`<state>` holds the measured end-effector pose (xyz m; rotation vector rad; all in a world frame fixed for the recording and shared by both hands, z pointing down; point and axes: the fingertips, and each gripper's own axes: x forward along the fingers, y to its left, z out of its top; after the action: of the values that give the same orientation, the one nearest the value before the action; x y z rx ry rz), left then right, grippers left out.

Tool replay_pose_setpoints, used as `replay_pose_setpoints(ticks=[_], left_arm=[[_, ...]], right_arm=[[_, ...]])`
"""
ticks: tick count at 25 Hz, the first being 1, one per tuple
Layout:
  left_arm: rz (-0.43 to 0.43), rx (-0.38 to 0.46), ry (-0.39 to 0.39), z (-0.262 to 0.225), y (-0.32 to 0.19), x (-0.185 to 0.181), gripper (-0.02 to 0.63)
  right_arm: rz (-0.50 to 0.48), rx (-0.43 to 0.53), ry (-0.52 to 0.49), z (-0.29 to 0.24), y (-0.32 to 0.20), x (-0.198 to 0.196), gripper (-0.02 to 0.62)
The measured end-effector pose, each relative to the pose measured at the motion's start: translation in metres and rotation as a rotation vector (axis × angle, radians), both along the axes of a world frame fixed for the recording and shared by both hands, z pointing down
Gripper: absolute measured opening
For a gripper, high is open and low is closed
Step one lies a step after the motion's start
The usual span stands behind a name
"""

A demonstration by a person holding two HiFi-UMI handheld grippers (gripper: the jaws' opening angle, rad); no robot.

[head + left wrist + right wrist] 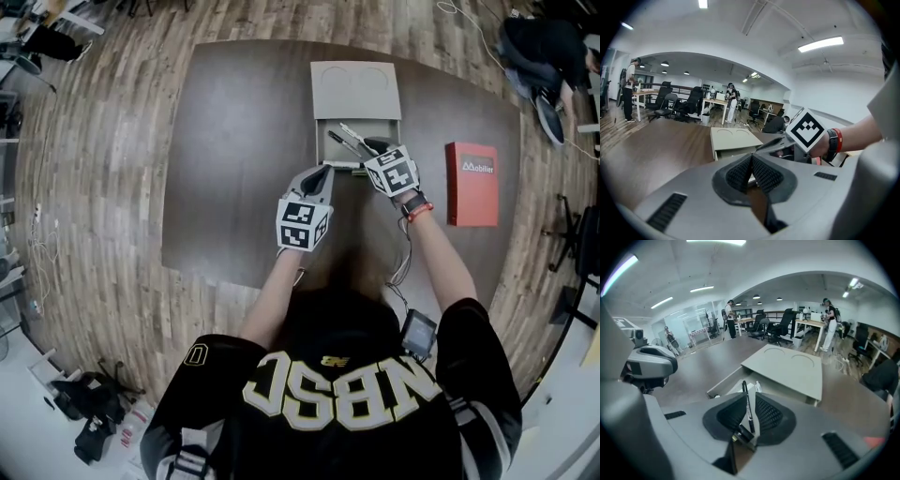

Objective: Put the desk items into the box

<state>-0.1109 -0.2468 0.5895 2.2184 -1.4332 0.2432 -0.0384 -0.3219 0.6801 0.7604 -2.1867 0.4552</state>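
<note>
Roughly "Mobilier" in white on the flat red rectangular box (472,183). Upside-down "NBSC" across the black jersey (337,394), "0" on its sleeve.

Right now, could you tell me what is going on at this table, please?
A person is putting desk items into the open grey box on the brown table, with a gripper in each hand. The right gripper hangs over the box with a black pen between its jaws, which look a little wider than the pen, so it may be letting go. A few pens lie inside. The left gripper is beside it, jaws shut and empty. A red carton lies to the right.
</note>
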Motion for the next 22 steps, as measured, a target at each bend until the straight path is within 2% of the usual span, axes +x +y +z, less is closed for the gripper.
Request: replay_pose_setpoints(ticks=[7,13,22], left_arm=[[0.011,0.053,0.004,-0.022,0.005,0.004,0.015],[0.023,0.133,0.004,-0.061,0.014,0.008,0.015],[0.041,0.242,0.008,-0.116,0.049,0.021,0.015]], right_arm=[[0.126,0.077,-0.08,-0.052,0.027,0.037,0.061],[0.205,0.184,-0.151,-0.108,0.062,0.056,0.061],[0.354,0.293,-0.261,-0.165,0.113,0.085,0.009]])
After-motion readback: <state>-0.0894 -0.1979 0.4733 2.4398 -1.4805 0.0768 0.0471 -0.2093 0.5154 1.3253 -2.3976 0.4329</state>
